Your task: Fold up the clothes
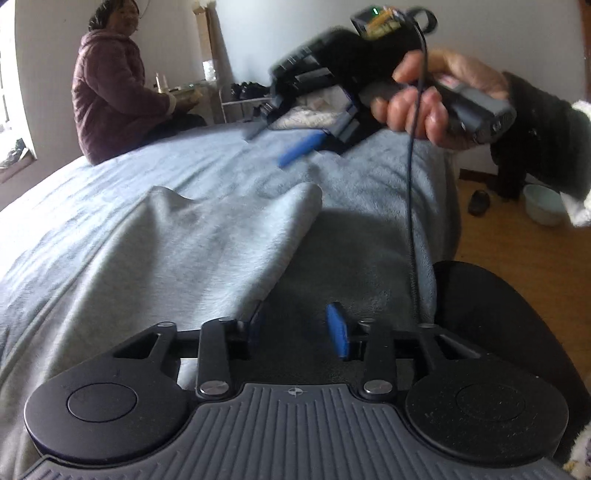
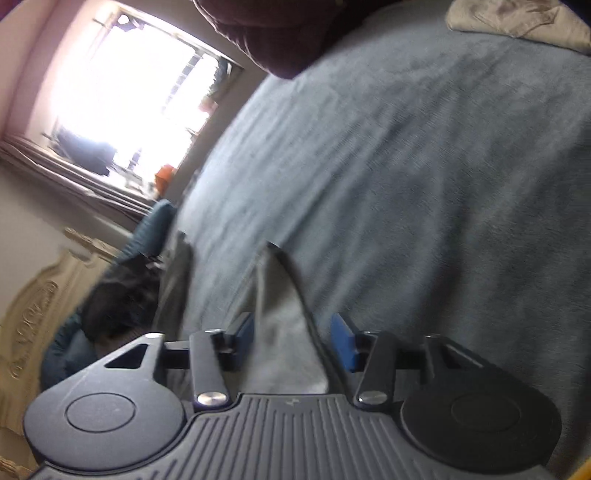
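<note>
A light grey garment (image 1: 192, 251) lies spread on the blue-grey blanket of the bed (image 1: 110, 192). My left gripper (image 1: 297, 325) is open low over the blanket, with the garment's right edge against its left finger (image 1: 258, 317) and only blanket in the gap. Further back a hand holds my right gripper (image 1: 277, 142) above the bed, open, past the garment's far corner. In the right wrist view the right gripper (image 2: 293, 334) looks down at a raised point of the grey garment (image 2: 284, 343). That point shows between the jaws, and the pads stand clear of it.
A person in a maroon jacket (image 1: 110, 96) sits on the bed's far left edge. A beige garment (image 2: 517, 22) lies at the bed's far side. A cable (image 1: 410, 206) hangs from the right gripper. On the wooden floor to the right sit a white bowl (image 1: 543, 205) and a shoe (image 1: 479, 203).
</note>
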Motion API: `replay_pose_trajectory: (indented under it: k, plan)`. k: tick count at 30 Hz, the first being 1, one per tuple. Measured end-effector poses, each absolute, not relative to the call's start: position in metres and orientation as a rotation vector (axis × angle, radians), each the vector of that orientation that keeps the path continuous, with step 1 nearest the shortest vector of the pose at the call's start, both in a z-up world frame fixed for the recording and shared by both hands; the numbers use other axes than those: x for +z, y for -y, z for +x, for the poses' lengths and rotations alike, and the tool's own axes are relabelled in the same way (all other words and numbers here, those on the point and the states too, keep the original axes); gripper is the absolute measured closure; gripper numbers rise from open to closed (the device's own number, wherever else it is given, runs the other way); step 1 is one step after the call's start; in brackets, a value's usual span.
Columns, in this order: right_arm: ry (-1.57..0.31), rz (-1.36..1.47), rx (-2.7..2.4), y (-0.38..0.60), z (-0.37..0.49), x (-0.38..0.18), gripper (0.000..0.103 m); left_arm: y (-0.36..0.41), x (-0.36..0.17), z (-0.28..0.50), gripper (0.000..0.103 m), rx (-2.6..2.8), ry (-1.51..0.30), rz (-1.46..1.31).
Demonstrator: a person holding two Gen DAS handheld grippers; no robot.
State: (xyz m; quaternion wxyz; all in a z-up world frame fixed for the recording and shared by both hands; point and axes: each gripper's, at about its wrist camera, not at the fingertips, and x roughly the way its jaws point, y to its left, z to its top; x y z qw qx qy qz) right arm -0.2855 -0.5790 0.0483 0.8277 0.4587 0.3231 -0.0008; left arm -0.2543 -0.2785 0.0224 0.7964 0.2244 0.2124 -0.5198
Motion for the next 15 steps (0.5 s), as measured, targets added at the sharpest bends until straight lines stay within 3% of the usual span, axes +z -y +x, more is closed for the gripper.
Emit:
replay_pose_trajectory:
  k: [1,4,12,14,15]
  plan:
    - [-0.695,0.984,-0.003,0.577,-0.291,0.048,0.043,0.273,0.025,-0.254,0.063,-1.105,-0.450,0.470]
    - [-0.716,1.022,0.000,0.572,-0.313,0.046,0.037,0.253,0.034,-0.254,0.060,-1.058,-0.449,0.420]
    - [-0.798,1.112,0.008,0.548,-0.316,0.026,0.035,0.189,0.036,-0.249,0.059,-0.960,-0.613,0.159]
    - [-0.808,1.100,-0.016,0.540,-0.302,0.019,0.046,0.169,0.032,-0.256,0.059,-0.912,-0.636,0.119]
    - [-0.803,1.080,-0.022,0.537,-0.297,0.019,0.066,0.158,0.029,-0.260,0.059,-0.884,-0.642,0.095]
